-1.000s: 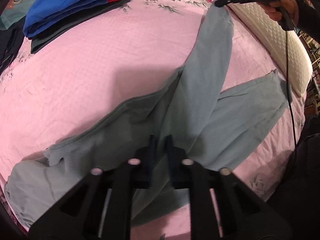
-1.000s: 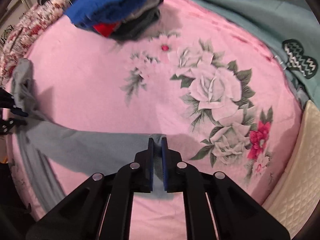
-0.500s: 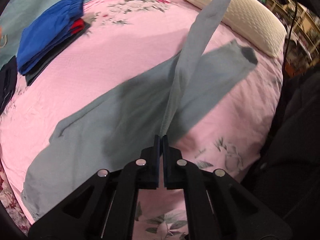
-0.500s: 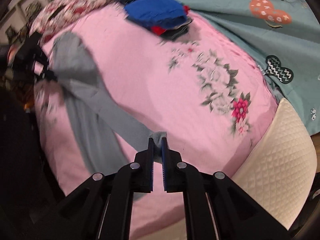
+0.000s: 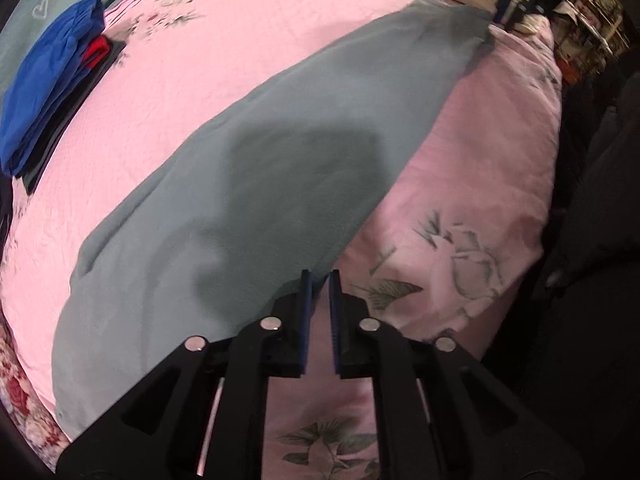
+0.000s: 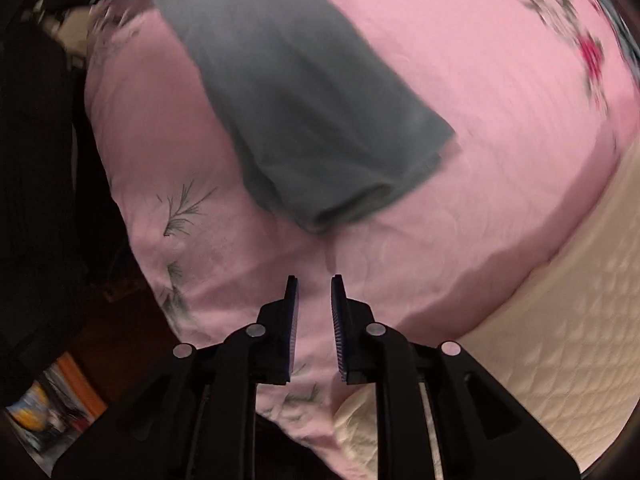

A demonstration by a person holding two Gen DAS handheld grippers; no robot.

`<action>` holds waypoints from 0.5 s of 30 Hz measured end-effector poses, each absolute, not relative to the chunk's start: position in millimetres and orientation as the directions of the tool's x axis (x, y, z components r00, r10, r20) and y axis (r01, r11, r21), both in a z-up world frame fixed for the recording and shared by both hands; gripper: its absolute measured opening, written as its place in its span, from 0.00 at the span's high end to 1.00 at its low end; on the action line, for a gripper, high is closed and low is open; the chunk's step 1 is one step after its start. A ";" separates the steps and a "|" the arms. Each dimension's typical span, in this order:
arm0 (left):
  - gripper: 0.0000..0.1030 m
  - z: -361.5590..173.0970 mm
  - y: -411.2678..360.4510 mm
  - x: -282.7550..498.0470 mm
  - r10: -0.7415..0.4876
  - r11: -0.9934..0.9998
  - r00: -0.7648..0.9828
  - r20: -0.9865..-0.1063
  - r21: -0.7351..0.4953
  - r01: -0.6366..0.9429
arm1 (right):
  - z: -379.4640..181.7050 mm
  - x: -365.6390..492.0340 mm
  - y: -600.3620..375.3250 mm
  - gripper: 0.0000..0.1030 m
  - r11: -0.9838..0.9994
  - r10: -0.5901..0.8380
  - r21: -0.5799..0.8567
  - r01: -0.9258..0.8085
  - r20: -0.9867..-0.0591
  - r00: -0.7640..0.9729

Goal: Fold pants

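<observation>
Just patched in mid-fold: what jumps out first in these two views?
The grey pants lie flat in a long diagonal band across the pink bedspread. Both grippers, left and right, are opening with nothing between the jaws. Folded blue clothes sit stacked at the far left.

The lifted leg of the grey pants (image 5: 280, 168) now lies flat on its twin near the bedspread's (image 5: 180, 80) edge; both the left gripper (image 5: 319, 280) and right gripper (image 6: 314, 284) are opening, empty.
</observation>
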State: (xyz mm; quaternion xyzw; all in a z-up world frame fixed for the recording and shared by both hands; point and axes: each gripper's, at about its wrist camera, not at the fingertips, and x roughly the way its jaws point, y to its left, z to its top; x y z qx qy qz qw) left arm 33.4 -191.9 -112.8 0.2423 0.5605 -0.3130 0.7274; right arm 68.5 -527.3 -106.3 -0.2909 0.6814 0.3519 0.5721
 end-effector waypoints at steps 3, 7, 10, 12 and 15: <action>0.74 -101.1 -193.1 29.4 -0.197 0.676 0.195 -0.961 0.012 0.737 | -93.2 97.1 -552.3 0.58 0.772 0.174 0.222 -0.596 -0.975 -0.137; 0.69 -92.0 -200.9 31.1 -0.227 0.694 0.223 -0.948 0.003 0.720 | -103.1 108.9 -583.4 0.55 0.861 0.421 0.432 -0.267 -0.901 -0.100; 0.65 -88.0 -211.8 33.8 -0.250 0.704 0.237 -0.939 -0.009 0.710 | -115.5 95.2 -586.5 0.55 0.863 0.479 0.482 -0.154 -0.876 -0.060; 0.61 -84.2 -218.8 32.1 -0.261 0.701 0.254 -0.931 -0.002 0.713 | -116.9 86.1 -579.2 0.58 0.857 0.489 0.490 -0.163 -0.871 -0.050; 0.57 -81.3 -226.5 36.2 -0.288 0.697 0.262 -0.921 -0.014 0.717 | -121.3 84.8 -570.6 0.83 0.877 0.452 0.452 -0.162 -0.891 -0.034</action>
